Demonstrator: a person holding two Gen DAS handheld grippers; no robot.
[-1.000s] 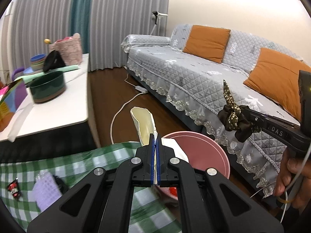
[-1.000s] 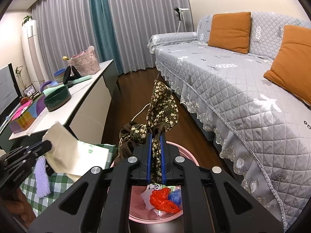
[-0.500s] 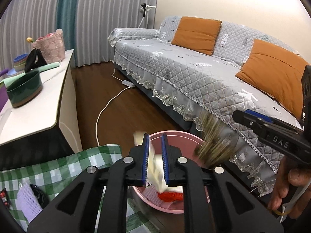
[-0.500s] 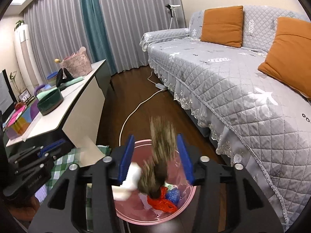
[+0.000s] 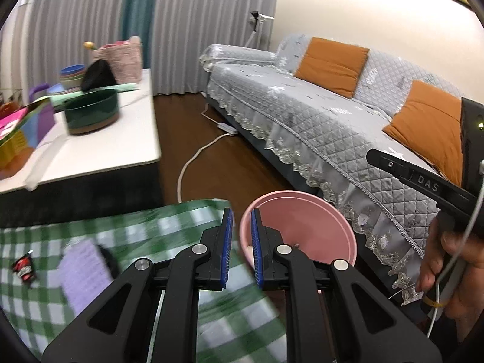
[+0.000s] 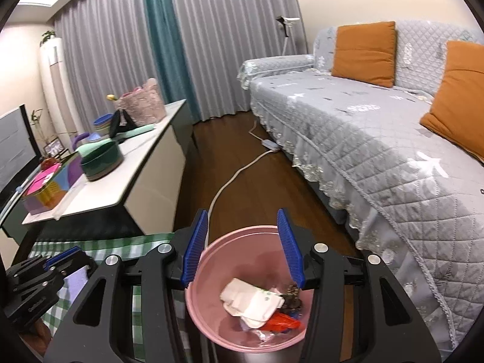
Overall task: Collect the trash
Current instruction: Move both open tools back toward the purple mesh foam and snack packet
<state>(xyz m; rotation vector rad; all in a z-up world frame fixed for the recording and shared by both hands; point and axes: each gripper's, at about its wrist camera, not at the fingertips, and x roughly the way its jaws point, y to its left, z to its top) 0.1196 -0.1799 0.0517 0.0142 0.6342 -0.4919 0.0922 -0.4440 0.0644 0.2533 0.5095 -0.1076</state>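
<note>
Right gripper (image 6: 243,243) over the pink bin (image 6: 208,272), fingers (image 6: 289,246) spread, nothing between them; they've just been opening. Left gripper (image 5: 240,239) at the bench's right edge beside the bin, fingers (image 5: 227,243) slightly apart after just opening, released, empty. Bin holds white crumpled paper (image 6: 251,301), a floral fabric scrap (image 6: 292,296) and a red wrapper (image 6: 282,322). On the green checkered bench (image 5: 145,230): small red wrapper (image 5: 24,267) near left edge, lilac item (image 5: 83,267) mid-bench, blurred.

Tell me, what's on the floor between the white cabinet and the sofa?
Between cabinet and sofa: bare wood floor with a white cable running across it, clearest in the right wrist view.
</note>
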